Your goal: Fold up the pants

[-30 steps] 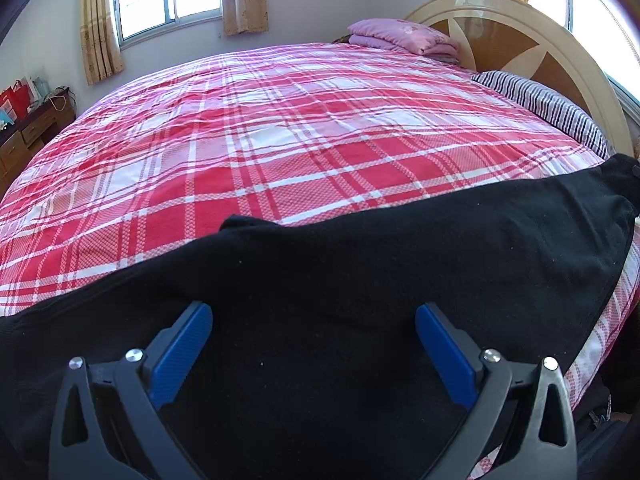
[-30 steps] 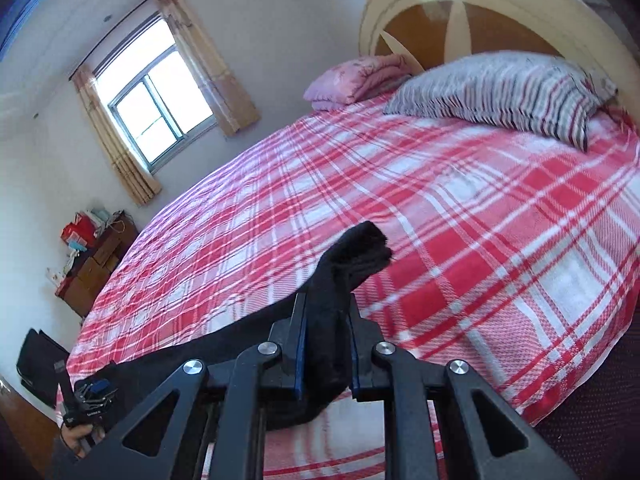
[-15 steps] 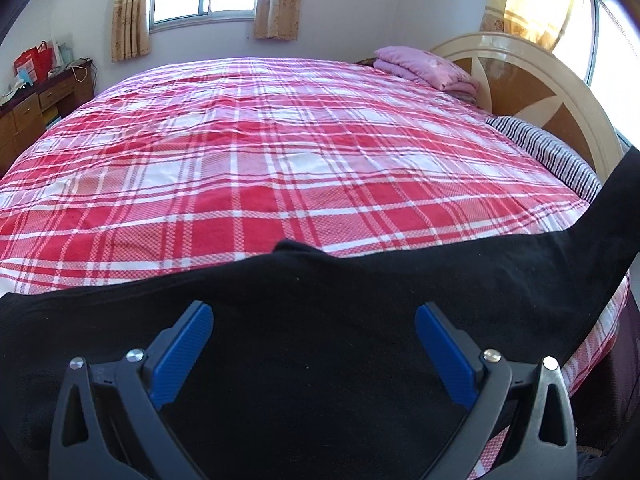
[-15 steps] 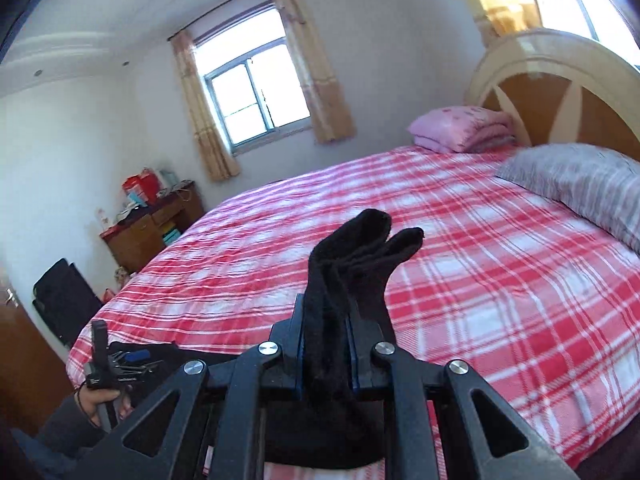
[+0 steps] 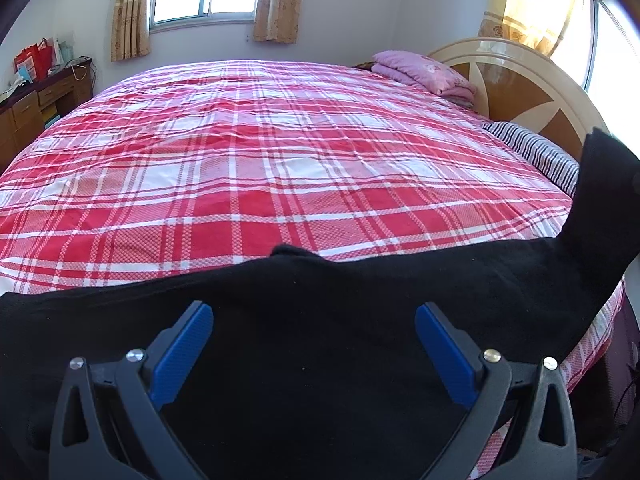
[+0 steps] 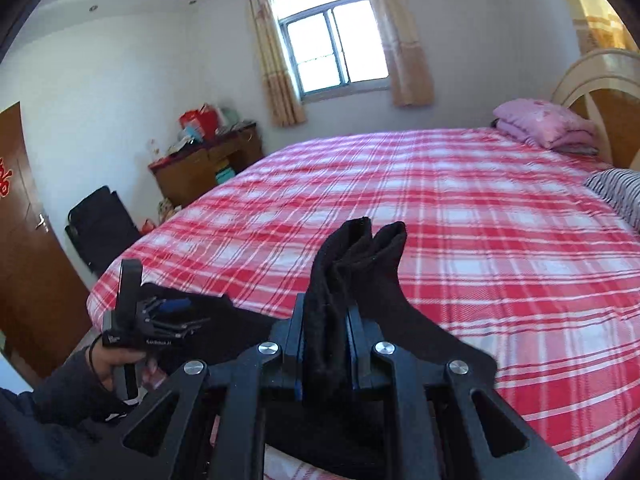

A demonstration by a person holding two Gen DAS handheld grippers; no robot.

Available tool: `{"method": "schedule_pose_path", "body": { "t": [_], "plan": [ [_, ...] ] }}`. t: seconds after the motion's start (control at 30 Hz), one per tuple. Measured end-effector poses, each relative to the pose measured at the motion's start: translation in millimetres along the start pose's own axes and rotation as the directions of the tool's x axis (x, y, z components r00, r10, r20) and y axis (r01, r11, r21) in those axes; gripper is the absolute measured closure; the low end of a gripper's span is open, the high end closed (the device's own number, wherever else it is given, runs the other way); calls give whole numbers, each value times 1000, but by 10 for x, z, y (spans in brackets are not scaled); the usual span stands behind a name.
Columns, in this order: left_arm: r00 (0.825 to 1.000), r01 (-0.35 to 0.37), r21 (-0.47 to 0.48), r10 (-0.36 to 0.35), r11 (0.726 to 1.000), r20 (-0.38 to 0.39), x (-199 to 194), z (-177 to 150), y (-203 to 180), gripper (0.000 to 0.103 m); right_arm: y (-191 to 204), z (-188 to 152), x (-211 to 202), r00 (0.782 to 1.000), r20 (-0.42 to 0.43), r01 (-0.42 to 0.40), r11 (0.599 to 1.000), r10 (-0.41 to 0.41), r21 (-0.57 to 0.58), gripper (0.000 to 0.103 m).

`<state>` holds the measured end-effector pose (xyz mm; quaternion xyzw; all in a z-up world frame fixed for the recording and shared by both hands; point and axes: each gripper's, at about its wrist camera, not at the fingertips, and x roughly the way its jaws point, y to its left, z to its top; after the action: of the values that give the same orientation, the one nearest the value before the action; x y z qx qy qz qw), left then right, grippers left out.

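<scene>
My right claw (image 6: 325, 344) is clamped tight on the bunched leg ends of the black fleece pants (image 6: 356, 264), lifted clear of the red plaid bedspread (image 6: 480, 240). My left claw (image 5: 314, 344) gapes empty above the cloth. Carry ends leftward to waistband, edges matched. Both wrists pitch downward.

One pair of black pants (image 5: 320, 320), two grippers, one bed (image 5: 280, 160), one striped pillow (image 5: 536, 148), one folded pink blanket (image 5: 424, 72), two windows.
</scene>
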<state>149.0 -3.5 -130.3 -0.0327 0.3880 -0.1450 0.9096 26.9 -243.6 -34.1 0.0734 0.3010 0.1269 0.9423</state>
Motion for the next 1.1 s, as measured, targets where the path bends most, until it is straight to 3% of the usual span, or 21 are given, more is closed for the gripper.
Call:
{"method": "schedule_pose_path", "body": {
  "t": [0.37, 0.63, 0.67, 0.77, 0.9, 1.1],
  "plan": [
    [1000, 19, 0, -19, 1000, 0, -11, -7, -24, 0, 510, -329, 855, 986, -159, -73, 994, 60, -77, 87],
    [999, 37, -1, -37, 999, -3, 6, -25, -63, 0, 750, -666, 1398, 947, -316, -110, 985, 63, -133, 86],
    [999, 45, -1, -45, 999, -7, 18, -32, -78, 0, 753, -707, 1439, 941, -335, -109, 984, 57, -138, 82],
    [997, 81, 1, -81, 997, -20, 47, -56, -143, 0, 737, -758, 1426, 926, -372, -132, 982, 72, -138, 52],
    [990, 139, 4, -138, 990, -34, 53, -84, -242, 0, 674, -707, 1095, 941, -329, -135, 977, 75, -162, 50],
    [971, 225, 27, -222, 974, -90, 122, -128, -519, 0, 112, -604, 612, 977, -214, -11, 995, -9, -95, 50]
  ]
}}
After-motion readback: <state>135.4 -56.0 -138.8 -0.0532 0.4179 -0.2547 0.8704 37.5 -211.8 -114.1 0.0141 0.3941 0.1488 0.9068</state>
